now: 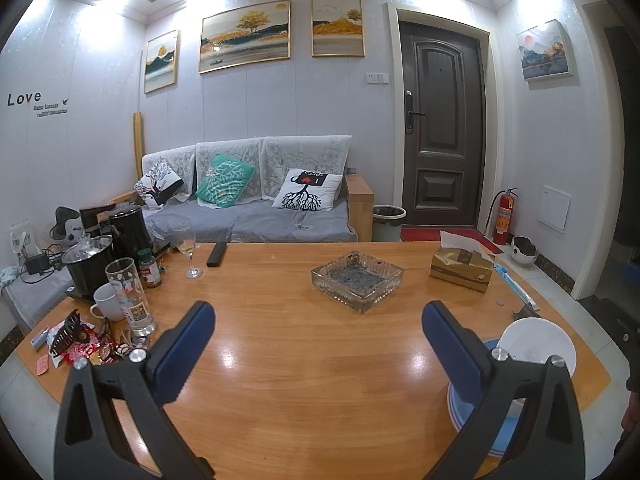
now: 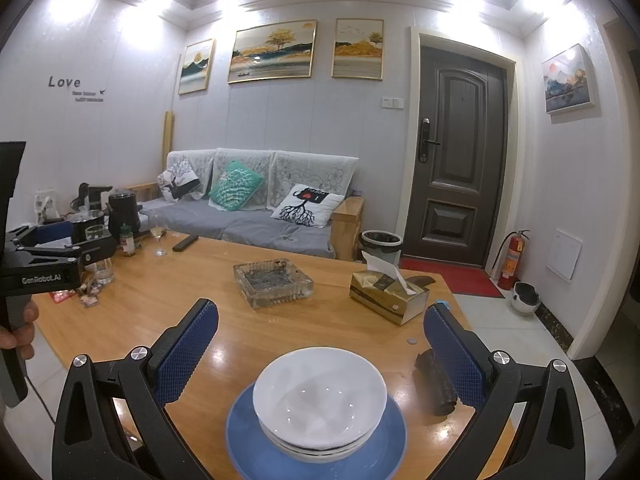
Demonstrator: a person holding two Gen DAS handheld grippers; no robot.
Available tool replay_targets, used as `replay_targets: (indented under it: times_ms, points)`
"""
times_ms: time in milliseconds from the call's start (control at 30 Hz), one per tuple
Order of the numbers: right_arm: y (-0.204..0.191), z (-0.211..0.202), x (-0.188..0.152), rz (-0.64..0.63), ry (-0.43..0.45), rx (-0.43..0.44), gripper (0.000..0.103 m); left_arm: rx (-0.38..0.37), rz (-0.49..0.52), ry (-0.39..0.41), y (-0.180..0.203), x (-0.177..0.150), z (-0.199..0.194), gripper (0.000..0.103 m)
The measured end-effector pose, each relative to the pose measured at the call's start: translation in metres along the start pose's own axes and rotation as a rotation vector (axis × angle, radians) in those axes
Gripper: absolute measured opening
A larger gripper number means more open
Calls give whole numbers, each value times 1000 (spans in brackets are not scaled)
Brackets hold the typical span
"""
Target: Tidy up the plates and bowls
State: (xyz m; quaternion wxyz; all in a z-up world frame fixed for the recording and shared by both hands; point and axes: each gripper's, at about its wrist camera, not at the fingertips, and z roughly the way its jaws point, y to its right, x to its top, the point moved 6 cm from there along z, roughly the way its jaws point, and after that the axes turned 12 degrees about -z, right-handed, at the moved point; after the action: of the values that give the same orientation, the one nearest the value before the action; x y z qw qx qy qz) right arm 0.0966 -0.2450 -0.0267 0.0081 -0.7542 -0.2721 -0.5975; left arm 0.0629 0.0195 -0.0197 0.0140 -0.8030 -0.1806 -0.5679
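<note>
Between the spread fingers of the right gripper (image 2: 320, 328), nearest of all, white bowls (image 2: 320, 394) sit nested in a stack on a blue plate (image 2: 248, 436) at the near edge of the wooden worktop (image 2: 160, 300). These fingers stand wide apart and hold nothing. Just inside the right-hand finger lies a dark, rough lump (image 2: 434, 384) on the wood, close beside the plate, and a small coin (image 2: 411, 341) lies a little beyond it.

The left gripper (image 1: 318, 336) also has its fingers wide apart and empty, with only bare worktop between them. The same top bowl (image 1: 538, 344) and blue plate (image 1: 508, 432) show behind its right-hand finger, partly hidden by it. In the right wrist view a person's hand (image 2: 18, 334) grips the left gripper's handle at the far left.

Farther ahead of both pairs of fingers, a square glass ashtray (image 1: 357, 276) with dark ash stands mid-worktop. To the right of it is a gold tissue box (image 1: 462, 266). Off the left finger of the left gripper lies clutter: a black hair claw (image 1: 68, 334), wrappers, a printed tall glass (image 1: 130, 296), a white mug (image 1: 108, 302), a small jar (image 1: 149, 268), a pot and a black kettle (image 1: 128, 230). Beyond these stand a wine glass (image 1: 188, 248) and a black remote (image 1: 217, 253).

Past the worktop are a sofa (image 1: 256, 208) with cushions, a bin (image 1: 388, 220), a dark door (image 1: 442, 128) and a red fire extinguisher (image 1: 504, 216).
</note>
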Motion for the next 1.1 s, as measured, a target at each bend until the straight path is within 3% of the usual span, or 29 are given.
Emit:
replay_targets:
  times_ms: [1100]
  points:
    - [6,5,-6,4,-7,-7,102,-5,5,10,-4,4,-4,103]
